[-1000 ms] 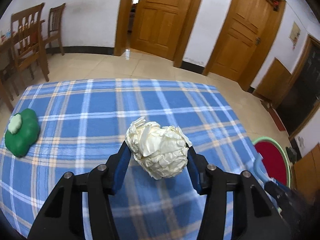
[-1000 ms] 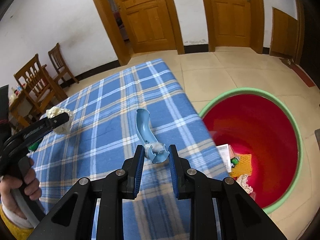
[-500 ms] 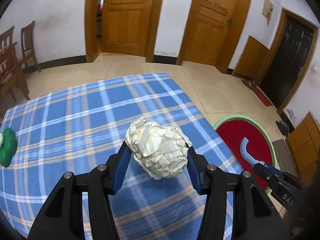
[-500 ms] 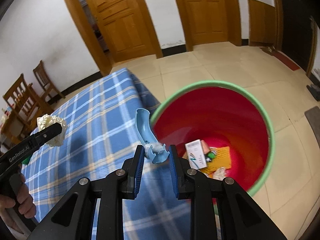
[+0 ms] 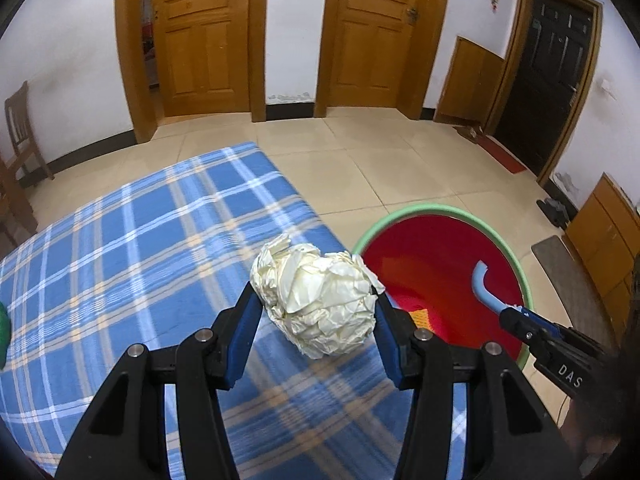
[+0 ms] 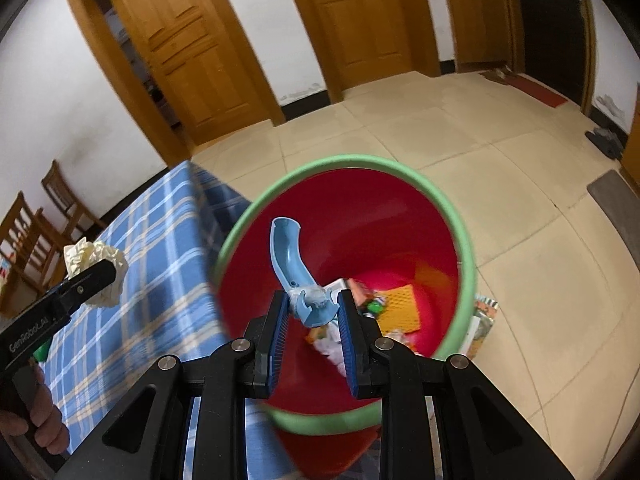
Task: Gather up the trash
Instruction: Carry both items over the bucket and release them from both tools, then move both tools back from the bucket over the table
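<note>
Gripping a crumpled paper ball (image 5: 318,300) between its two fingers, the left gripper (image 5: 316,320) is hanging over the checked tablecloth (image 5: 140,248), with the red bin (image 5: 440,212) just past its right finger. Pinching the base of a curved blue plastic piece (image 6: 294,264), the right gripper (image 6: 312,320) is hovering over the bin's mouth, with other rubbish (image 6: 400,308) lying beneath its fingers.

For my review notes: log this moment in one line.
left gripper: shut on paper ball, over table edge | right gripper: shut on blue plastic piece, above red bin
</note>
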`<control>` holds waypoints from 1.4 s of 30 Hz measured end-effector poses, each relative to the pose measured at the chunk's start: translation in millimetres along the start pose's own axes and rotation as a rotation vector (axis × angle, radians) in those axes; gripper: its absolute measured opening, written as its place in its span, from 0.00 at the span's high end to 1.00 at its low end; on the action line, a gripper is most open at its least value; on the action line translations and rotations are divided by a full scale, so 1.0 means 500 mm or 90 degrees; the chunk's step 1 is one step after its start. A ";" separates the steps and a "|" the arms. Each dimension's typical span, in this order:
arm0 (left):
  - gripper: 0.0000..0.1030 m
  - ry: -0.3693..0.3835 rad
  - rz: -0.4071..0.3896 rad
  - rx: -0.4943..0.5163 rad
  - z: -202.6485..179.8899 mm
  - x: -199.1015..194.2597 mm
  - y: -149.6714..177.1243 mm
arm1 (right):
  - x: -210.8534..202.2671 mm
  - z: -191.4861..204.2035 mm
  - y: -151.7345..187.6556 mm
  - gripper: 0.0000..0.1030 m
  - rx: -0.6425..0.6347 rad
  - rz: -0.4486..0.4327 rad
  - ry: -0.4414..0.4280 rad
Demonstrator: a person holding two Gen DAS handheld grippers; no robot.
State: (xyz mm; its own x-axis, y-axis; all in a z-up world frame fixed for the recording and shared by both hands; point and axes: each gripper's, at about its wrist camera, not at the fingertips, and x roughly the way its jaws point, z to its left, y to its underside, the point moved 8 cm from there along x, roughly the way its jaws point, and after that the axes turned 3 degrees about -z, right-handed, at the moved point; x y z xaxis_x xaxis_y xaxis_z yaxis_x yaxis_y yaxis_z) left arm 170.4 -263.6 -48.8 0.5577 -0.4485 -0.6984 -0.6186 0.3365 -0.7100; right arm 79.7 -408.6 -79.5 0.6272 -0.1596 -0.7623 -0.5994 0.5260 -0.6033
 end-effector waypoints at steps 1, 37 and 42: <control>0.48 0.001 0.001 0.005 -0.008 0.002 0.000 | 0.002 -0.013 -0.001 0.74 0.009 0.001 0.002; 0.29 0.044 0.020 0.051 -0.151 0.024 0.010 | -0.036 -0.099 -0.008 0.62 0.076 -0.022 0.016; 0.29 0.029 0.014 0.018 -0.119 0.004 0.019 | -0.045 -0.079 -0.007 0.58 0.066 -0.024 0.008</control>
State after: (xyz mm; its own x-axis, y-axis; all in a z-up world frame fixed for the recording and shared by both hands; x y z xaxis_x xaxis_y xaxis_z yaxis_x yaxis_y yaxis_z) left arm 132.9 -310.6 -51.6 0.5181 -0.4770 -0.7099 -0.6141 0.3703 -0.6970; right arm 47.9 -440.0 -69.4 0.6413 -0.1917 -0.7429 -0.5205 0.6027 -0.6049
